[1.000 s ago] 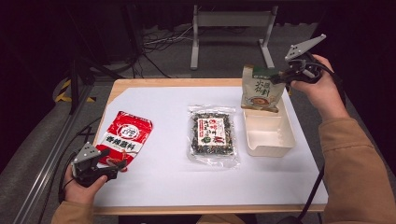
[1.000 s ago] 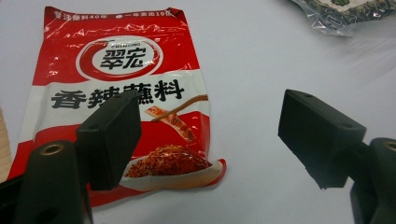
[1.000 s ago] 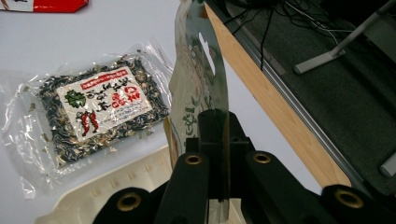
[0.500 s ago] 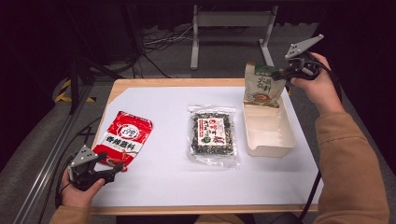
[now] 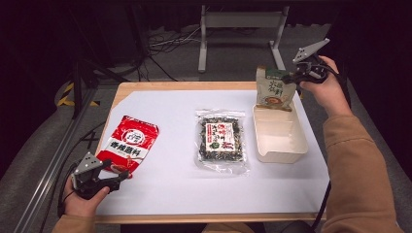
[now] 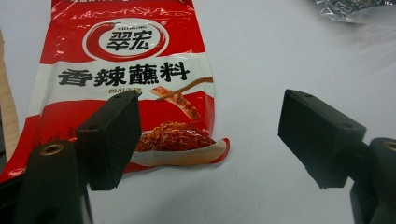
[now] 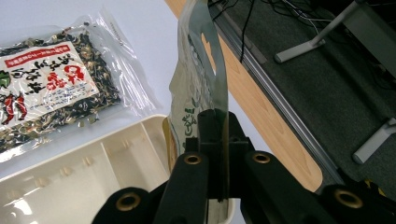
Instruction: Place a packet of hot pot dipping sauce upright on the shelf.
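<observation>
A: Item 1, far left?
B: Left tool (image 5: 125,174), held low at near-left corner of tabletop (image 5: 165,194). Jaws spread wide, nothing between them. In the left gripper view one jaw is seen over the lower edge of the red pouch, the other over bare white surface.

A: Item 2?
B: Red pouch (image 5: 130,144), lying flat, black characters on white band, just beyond left tool; whether touched by a jaw can't be told.

A: Item 3, centre?
B: Clear seaweed packet (image 5: 221,140), flat, w/ red-and-white label. Well apart from red pouch, just beside item 4.

A: Item 4?
B: Cream tray (image 5: 281,153), open-topped, right of centre, ribbed inner walls seen in right gripper view.

A: Item 5?
B: Green-and-beige pouch (image 5: 275,89), upright, at far end of tray; bottom edge at tray's far rim, contact not determinable. Top edge is pinched by item 6.

A: Item 6, far right?
B: Right tool (image 5: 295,76), raised above far-right tabletop corner. Jaws clamped on pouch's top seal, film seen sandwiched between them in right gripper view.
</observation>
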`<state>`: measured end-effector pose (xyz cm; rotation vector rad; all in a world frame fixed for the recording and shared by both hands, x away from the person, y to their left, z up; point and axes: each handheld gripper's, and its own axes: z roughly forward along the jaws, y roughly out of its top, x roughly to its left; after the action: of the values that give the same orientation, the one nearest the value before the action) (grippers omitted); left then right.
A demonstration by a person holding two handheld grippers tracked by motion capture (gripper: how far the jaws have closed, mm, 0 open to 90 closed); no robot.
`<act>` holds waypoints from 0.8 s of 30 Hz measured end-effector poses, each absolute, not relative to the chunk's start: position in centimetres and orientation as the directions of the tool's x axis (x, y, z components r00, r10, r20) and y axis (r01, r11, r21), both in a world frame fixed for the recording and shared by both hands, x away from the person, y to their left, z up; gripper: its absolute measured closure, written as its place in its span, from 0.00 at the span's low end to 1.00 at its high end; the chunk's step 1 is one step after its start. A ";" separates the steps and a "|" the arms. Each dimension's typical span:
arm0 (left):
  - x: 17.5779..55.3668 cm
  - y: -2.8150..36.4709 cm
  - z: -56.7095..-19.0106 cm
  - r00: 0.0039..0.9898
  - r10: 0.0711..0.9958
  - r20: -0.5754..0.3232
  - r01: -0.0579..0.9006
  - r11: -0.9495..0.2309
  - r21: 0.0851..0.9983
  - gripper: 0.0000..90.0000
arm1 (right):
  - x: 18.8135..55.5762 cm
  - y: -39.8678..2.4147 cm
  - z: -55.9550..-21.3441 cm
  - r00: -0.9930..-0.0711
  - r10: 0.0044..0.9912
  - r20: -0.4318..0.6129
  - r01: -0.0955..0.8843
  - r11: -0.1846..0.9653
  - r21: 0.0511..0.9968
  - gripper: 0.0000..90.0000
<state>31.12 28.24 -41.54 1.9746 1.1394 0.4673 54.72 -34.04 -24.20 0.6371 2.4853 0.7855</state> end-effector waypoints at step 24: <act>31.3 27.9 -41.6 0.534 0.842 -0.072 0.555 -0.285 0.782 0.24 | 55.4 -33.7 -26.9 -0.798 0.545 -0.258 0.312 0.739 0.597 0.99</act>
<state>31.34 27.94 -41.65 1.9783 1.1331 0.4593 55.39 -33.65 -26.91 0.6547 2.5195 0.7593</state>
